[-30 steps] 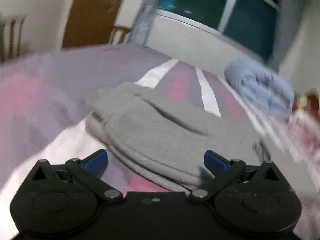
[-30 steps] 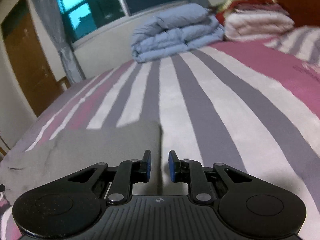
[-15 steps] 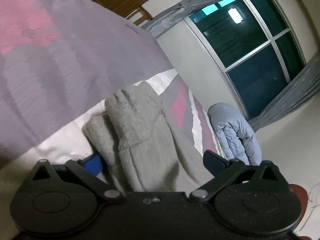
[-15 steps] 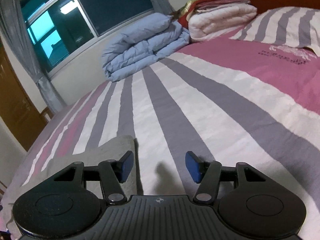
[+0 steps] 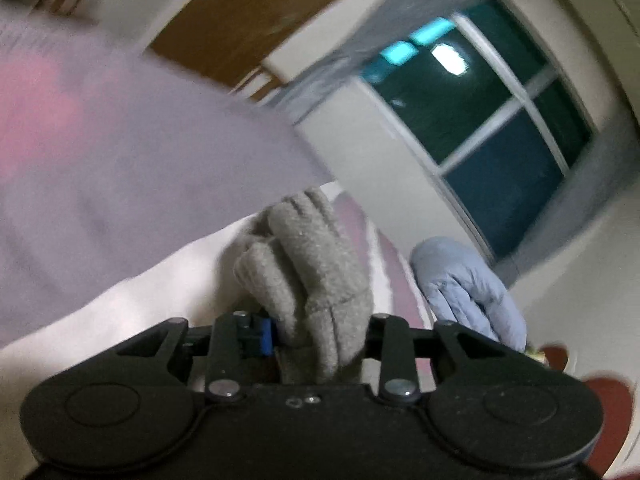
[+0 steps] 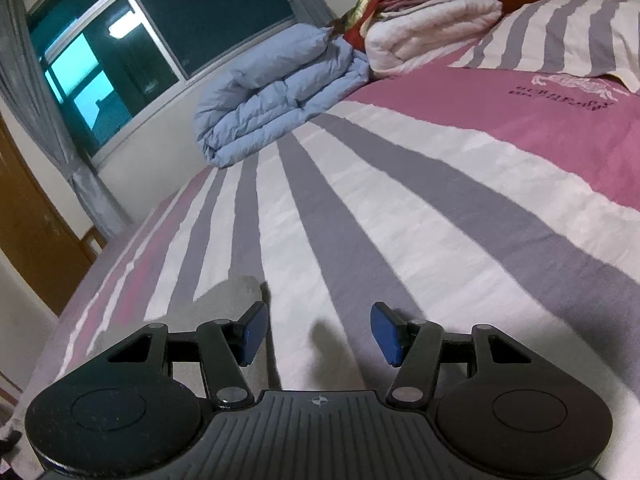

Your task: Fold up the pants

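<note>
The grey fleece pants (image 5: 316, 264) lie folded on the striped bed. In the left wrist view my left gripper (image 5: 316, 336) is shut on the thick folded edge of the pants, which bulges up between the blue pads; the right pad is hidden behind cloth. In the right wrist view my right gripper (image 6: 316, 332) is open and empty above the bedspread, and only a corner of the pants (image 6: 236, 292) shows just beyond its left finger.
A folded light-blue duvet (image 6: 276, 100) lies by the window wall, also in the left wrist view (image 5: 468, 292). White and red folded blankets (image 6: 428, 28) and a striped pillow (image 6: 568, 36) sit at the headboard. A wooden door (image 6: 28, 216) stands at left.
My left gripper has closed on the edge of the pants and rolled, the view blurring. My right gripper has opened wide and drawn back, so less of the pants shows.
</note>
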`<state>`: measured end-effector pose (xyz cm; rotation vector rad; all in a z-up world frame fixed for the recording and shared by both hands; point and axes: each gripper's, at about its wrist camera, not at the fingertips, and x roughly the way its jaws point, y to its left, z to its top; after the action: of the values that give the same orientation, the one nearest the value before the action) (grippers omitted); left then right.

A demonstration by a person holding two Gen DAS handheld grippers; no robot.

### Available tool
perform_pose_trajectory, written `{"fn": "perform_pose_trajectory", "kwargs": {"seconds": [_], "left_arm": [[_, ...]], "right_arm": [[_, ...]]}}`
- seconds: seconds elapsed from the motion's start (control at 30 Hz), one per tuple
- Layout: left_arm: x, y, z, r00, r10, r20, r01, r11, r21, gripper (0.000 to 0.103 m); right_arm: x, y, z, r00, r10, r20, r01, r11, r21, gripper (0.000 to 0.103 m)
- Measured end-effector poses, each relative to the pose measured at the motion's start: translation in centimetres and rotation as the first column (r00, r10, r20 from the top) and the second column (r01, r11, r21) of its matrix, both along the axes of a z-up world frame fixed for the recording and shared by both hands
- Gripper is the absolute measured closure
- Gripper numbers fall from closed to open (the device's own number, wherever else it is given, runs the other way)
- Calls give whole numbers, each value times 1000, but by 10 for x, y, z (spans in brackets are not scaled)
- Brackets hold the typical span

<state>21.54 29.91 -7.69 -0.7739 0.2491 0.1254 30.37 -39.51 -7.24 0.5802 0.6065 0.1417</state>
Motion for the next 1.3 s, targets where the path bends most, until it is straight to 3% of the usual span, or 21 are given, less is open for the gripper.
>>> {"fn": "perform_pose_trajectory", "kwargs": {"seconds": [0.1,0.2,0.3,0.4,0.57,0.63,0.77,0.83,0.87,0.9,0.93,0.97,1.07,1.13,1.23,1.3], "left_arm": [[7,-42,40,996,-84,30,80,989,123,80],[25,-101,73,982,-188,37,173,953,249,80],[44,-167,84,956,-290,41,264,915,305,80],[61,-245,78,916,-401,-13,378,852,363,80],[65,-370,40,845,-510,-163,517,699,493,80],[59,-399,21,836,-510,-201,529,655,540,81],[41,-417,6,848,-491,-201,498,607,619,80],[43,-428,5,846,-475,-242,502,557,661,78],[45,-434,4,840,-475,-263,511,527,679,74],[46,-444,3,831,-478,-285,523,494,695,53],[43,-448,4,814,-507,-284,536,466,704,17],[37,-452,7,800,-540,-262,539,454,710,5],[20,-449,16,798,-567,-205,510,454,731,11],[14,-434,25,818,-547,-177,487,495,720,14],[-2,-390,39,872,-477,-112,404,571,715,11],[-15,-351,44,905,-417,-87,347,603,718,11]], "right_arm": [[2,-12,7,1000,-9,23,9,1000,28,46],[5,-28,14,999,-20,39,17,998,56,46],[1,-44,21,998,-17,67,13,997,70,46],[-5,-67,25,995,-27,99,20,998,63,46],[-15,-111,21,990,-110,86,110,994,7,46],[-21,-128,15,988,-140,68,139,990,16,46],[-36,-151,2,983,-177,40,176,984,33,46],[-41,-158,-2,981,-191,28,189,981,46,46],[-42,-160,-5,980,-196,21,194,979,57,46],[-43,-161,-7,980,-199,14,198,978,69,46],[-44,-160,-9,980,-201,3,200,976,83,46],[-45,-160,-10,980,-201,-4,201,975,91,46],[-50,-156,-7,982,-190,-7,190,977,95,46],[-54,-152,-2,983,-182,-4,182,979,94,46],[-60,-138,6,990,-141,8,140,984,108,46],[-60,-122,11,997,-78,14,75,987,145,46]]}}
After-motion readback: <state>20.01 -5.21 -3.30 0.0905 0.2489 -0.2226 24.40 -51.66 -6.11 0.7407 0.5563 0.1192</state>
